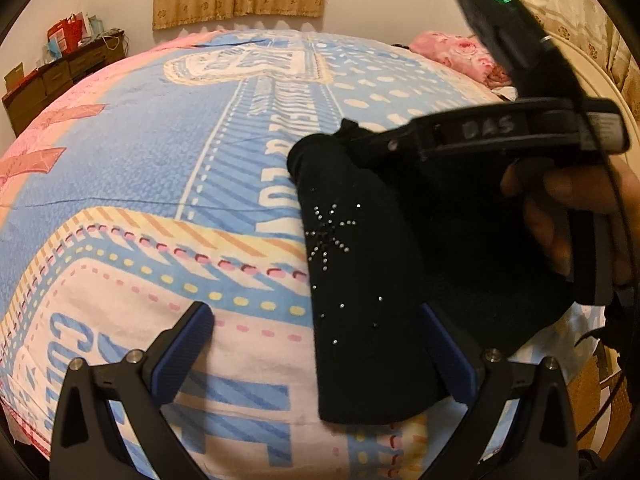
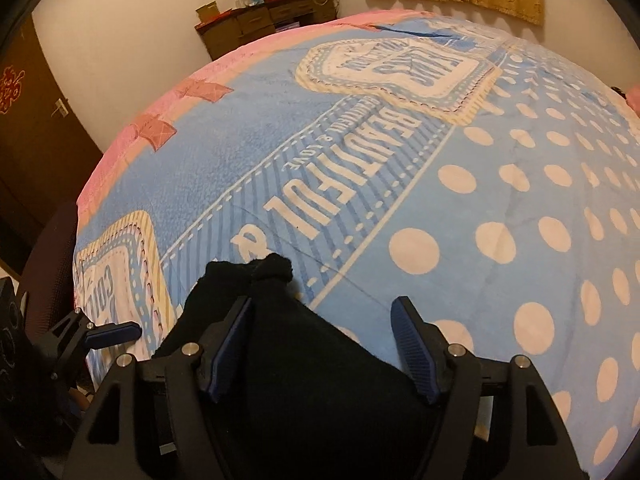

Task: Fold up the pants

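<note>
Black pants (image 1: pixel 372 280), folded and studded with small rhinestones, lie on a blue bedspread (image 1: pixel 160 140) printed "BEAUTIFUL". The right gripper (image 2: pixel 324 344), marked "DAS", hides part of them; its jaws stand wide, cloth between but seemingly unpinched. The left gripper (image 1: pixel 316 356) gapes empty above the fold's near edge. A hand (image 1: pixel 568 216) is cut off at right.
</note>
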`<move>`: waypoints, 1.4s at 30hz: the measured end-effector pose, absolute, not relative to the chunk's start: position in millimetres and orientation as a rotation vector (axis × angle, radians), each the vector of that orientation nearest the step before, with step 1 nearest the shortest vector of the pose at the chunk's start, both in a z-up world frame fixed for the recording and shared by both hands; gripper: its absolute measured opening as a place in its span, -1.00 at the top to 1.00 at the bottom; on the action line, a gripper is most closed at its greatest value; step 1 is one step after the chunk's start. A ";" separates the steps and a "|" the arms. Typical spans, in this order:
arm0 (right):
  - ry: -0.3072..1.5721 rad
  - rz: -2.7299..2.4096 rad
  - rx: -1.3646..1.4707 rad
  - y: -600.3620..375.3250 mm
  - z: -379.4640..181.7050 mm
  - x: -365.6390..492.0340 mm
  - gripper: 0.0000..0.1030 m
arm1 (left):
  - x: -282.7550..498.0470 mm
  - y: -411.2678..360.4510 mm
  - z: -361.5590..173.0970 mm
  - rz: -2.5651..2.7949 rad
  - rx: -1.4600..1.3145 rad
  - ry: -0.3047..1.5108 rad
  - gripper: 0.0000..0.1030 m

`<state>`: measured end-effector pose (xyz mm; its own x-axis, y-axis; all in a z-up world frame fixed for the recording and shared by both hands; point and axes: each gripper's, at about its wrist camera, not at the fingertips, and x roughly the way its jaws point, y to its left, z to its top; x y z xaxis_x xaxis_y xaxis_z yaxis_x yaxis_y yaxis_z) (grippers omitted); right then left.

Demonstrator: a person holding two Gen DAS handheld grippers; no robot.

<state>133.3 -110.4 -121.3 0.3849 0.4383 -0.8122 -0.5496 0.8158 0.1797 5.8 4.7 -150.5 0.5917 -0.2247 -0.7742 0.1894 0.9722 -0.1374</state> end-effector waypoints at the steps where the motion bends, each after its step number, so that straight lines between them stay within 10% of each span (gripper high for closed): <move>1: 0.978 0.629 -0.110 -113.2 -116.7 130.0 -0.37 | 5.7 4.5 -150.3 -0.240 -0.043 0.907 -1.00; 15: 0.801 0.449 -0.274 -160.2 -116.6 51.1 -0.40 | 6.1 2.8 -151.3 -0.234 -0.033 0.896 -1.00; 42: 0.759 0.385 0.381 -340.5 -142.6 12.2 -0.42 | 47.2 0.0 -140.8 -0.278 -0.100 0.926 -1.00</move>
